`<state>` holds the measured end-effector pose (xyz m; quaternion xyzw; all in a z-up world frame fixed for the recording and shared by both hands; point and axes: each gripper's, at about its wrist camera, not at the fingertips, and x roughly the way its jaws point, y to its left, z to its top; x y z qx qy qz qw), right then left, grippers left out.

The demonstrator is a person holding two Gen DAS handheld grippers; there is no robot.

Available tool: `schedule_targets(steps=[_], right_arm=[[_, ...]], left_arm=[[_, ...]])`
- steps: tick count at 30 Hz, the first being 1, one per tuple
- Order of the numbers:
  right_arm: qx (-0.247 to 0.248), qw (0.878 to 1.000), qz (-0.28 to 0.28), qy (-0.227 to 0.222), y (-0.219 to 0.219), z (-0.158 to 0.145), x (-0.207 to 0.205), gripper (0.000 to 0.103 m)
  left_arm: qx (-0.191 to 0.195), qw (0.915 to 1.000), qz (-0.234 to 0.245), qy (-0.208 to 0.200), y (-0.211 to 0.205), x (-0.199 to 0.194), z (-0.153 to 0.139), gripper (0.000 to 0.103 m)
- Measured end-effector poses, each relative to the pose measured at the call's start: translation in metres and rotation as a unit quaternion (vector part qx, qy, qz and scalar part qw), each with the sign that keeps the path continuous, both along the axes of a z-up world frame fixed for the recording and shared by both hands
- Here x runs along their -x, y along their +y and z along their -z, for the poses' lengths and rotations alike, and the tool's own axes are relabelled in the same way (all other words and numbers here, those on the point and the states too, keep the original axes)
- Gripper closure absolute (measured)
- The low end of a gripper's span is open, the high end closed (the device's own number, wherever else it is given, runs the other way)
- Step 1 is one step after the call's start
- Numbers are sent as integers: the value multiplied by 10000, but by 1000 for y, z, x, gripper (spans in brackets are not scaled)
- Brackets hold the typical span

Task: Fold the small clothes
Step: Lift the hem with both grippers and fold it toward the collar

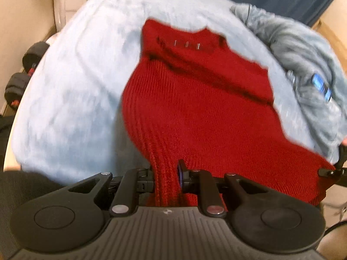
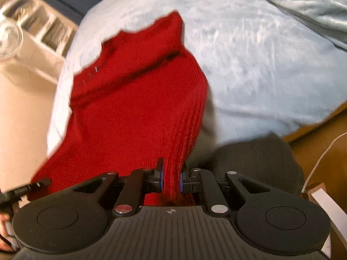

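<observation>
A red knitted sweater [image 1: 195, 99] lies stretched over a pale blue fuzzy bedcover [image 1: 76, 86], its collar at the far end. My left gripper [image 1: 166, 177] is shut on the sweater's ribbed hem at its left corner. My right gripper [image 2: 171, 178] is shut on the ribbed hem of the same sweater [image 2: 134, 99] at its right corner. The hem is lifted between both grippers while the upper part rests on the bedcover [image 2: 260, 65]. The right gripper also shows at the right edge of the left wrist view [image 1: 334, 171].
A crumpled grey-blue blanket [image 1: 303, 60] with a blue bottle [image 1: 323, 86] lies at the far right of the bed. Black dumbbells [image 1: 23, 69] stand on the floor to the left. White shelving and a fan [image 2: 10, 41] stand beyond the bed. A dark cushion [image 2: 256, 156] sits near the bed's edge.
</observation>
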<state>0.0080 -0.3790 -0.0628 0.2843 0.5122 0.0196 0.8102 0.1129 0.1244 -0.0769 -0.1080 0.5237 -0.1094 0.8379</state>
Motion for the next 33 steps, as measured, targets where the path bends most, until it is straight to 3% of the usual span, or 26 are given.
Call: schedule_targets(steps=[5,8,10,11,12,13,14,15,16,19,25,28,31,33], right_arm=[[-274,9986,139,-426,-24,-41,-72,91],[-182,9980,95,-604,-33,-58,-147,91],[-151,9977,325,-576,-43,-57,-210,90],[-207,9972,507,-503,-48,-50,-241,84],[-220,9964,684,-446,-54,-41,-266,72],[-171,9950,910,-376,-59,-31,-287,60],[-30,9928,1157,-311,-65,-21,-306,37],[96,9899,1369,-344,-71,-14,-313,29],[147,9864,1563,-480,-76,-8,-312,29],[-176,9800,1751,-927,-93,22,-295,27],[-237,9838,1719,-459,-83,107,-284,26],[-502,9840,1657,-425,-69,127,-284,26],[-361,9857,1537,-581,-55,129,-286,31],[-161,9859,1492,-736,-48,123,-287,33]], left_arm=[[103,9991,63,-417,-4,-76,-42,85],[31,9979,-17,-644,-13,-156,-56,85],[127,9976,-382,-560,-15,-219,-52,80],[195,9969,-550,-530,-15,-252,-45,69],[129,9958,-733,-538,-15,-277,-40,50],[-83,9922,-1104,-577,-10,-301,-33,37],[-335,9874,-1382,-690,-6,-314,-31,15],[-597,9810,-1645,-841,-1,-324,-28,9],[-662,9776,-1771,-922,5,-328,-26,9],[-424,9815,-1665,-848,17,-329,-5,8],[-455,9929,-958,-536,-5,-317,50,8],[-908,9928,-535,-573,-28,-314,61,8],[-1461,9858,-152,-813,-49,-314,65,9],[-1826,9788,27,-928,-60,-319,64,20]])
